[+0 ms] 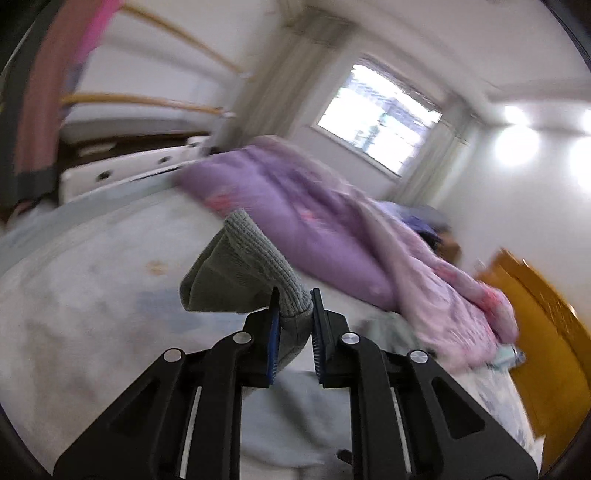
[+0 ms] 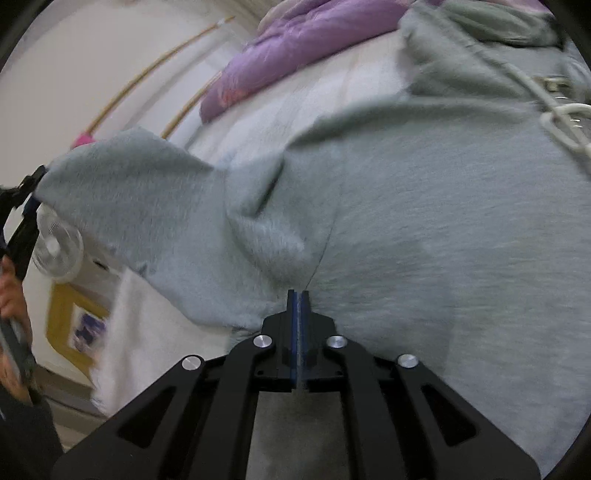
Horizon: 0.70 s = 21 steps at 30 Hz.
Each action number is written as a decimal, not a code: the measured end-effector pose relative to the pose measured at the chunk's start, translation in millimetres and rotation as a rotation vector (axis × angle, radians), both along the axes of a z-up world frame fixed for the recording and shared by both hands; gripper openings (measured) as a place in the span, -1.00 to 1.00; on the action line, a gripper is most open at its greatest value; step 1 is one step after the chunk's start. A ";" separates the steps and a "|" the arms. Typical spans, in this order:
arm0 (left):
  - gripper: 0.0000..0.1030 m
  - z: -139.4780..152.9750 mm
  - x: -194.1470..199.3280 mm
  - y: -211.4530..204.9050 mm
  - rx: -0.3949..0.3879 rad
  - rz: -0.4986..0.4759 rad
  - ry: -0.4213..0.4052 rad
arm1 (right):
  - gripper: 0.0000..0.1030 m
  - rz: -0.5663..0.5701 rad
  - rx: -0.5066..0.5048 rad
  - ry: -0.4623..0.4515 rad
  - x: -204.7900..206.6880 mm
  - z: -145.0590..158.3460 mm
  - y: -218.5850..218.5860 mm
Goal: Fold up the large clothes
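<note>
**A:** Where is the hoodie [image 2: 424,221]?

**B:** Spread over the bed [image 1: 92,295], grey, covering most of what the right wrist camera sees. Its hood [image 2: 487,26] lies toward the far side of the bed, and a white drawstring [image 2: 561,118] trails across the chest.

**A:** And the left tongs [image 1: 295,306]?

**B:** Nearly closed, with the ribbed cuff [image 1: 266,266] of a sleeve [image 2: 147,206] pinched between the blue pads [image 1: 274,332]. The cuff sticks up past the tips and folds over. In the right wrist camera that sleeve is lifted off the bed and stretched out toward the bed's edge, where a bit of the left tongs shows in a person's hand [image 2: 11,288].

**A:** The right tongs [image 2: 299,299]?

**B:** Pressed fully together. The tips sit right at a crease in the grey cloth where the sleeve joins the body. The fabric puckers toward them, but I cannot tell whether any cloth is actually caught between the pads.

**A:** Anything else on the bed?

**B:** A purple quilt [image 1: 295,206] bunched along the far side, just beyond the hoodie. The left wrist picture is blurred, so its print is hard to read.

**A:** And around the bed?

**B:** A window [image 1: 380,114] beyond the quilt, an orange-brown door [image 1: 546,332] at the side, and a white fan [image 2: 55,247] standing off the bed's edge, under the raised sleeve.
</note>
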<state>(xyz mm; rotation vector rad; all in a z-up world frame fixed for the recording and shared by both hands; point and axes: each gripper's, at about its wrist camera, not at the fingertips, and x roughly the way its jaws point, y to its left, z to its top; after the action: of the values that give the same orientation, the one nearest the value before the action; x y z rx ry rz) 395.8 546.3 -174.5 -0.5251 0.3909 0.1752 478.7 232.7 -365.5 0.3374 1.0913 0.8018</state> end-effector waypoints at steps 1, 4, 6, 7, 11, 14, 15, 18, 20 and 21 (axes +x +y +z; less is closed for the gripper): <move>-0.72 8.4 9.1 -24.7 0.028 -0.038 0.005 | -0.95 -0.012 0.008 0.000 1.9 5.0 -9.4; -0.72 16.4 37.9 -84.6 0.111 -0.092 0.038 | -0.95 -0.059 -0.027 -0.030 13.2 28.2 -55.6; -0.72 11.6 60.3 -135.6 0.139 -0.140 0.055 | -0.91 -0.092 -0.076 -0.067 21.5 43.2 -93.8; -0.72 8.1 70.1 -154.6 0.146 -0.158 0.068 | -0.91 -0.106 -0.096 -0.082 25.2 48.2 -111.6; -0.72 -24.6 108.8 -255.9 0.167 -0.243 0.099 | -0.90 -0.193 -0.249 -0.169 39.0 87.3 -200.7; -0.72 -64.8 140.1 -326.4 0.164 -0.297 0.172 | -0.90 -0.259 -0.313 -0.227 45.2 122.9 -269.8; -0.72 -80.7 153.2 -348.1 0.162 -0.320 0.212 | -0.90 -0.284 -0.335 -0.246 48.5 137.7 -299.0; -0.72 -118.5 173.8 -409.1 0.235 -0.348 0.278 | -0.90 -0.364 -0.394 -0.278 54.3 163.0 -362.9; -0.72 -142.8 184.5 -439.8 0.268 -0.362 0.327 | -0.90 -0.417 -0.430 -0.272 58.6 171.8 -402.4; -0.72 -154.6 184.9 -447.5 0.284 -0.353 0.357 | -0.89 -0.448 -0.448 -0.265 61.7 173.5 -423.6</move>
<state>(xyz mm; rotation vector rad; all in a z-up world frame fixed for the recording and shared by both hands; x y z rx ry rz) 580.7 98.8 -329.1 -0.1361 0.7856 -0.0202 540.4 -190.9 -192.0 0.0837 0.8691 0.1845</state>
